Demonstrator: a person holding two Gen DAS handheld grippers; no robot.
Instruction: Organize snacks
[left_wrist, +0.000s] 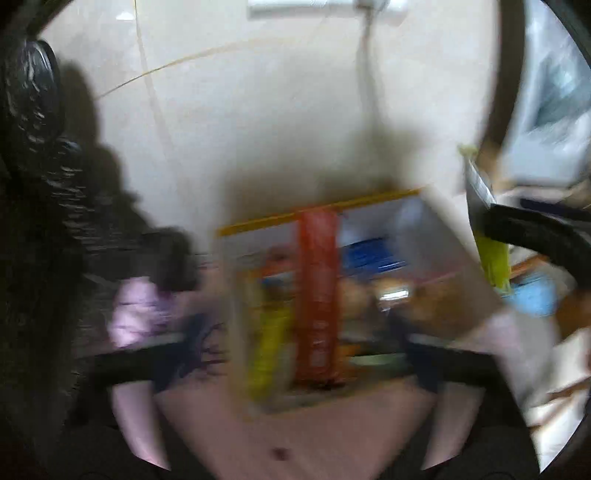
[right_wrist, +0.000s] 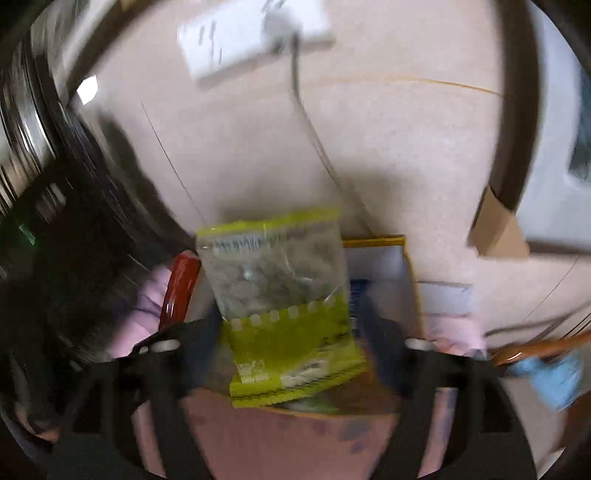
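left gripper: jaws wide apart, empty | right gripper: jaws apart, green snack bag between them, pads not pressing it | bag stands upright at the box, long axis pointing away | right hand nearer | red pack in box, ahead of left

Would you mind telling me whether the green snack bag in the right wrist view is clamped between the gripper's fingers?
No, the green snack bag sits between the right gripper fingers, which stand wide apart and do not press on it.
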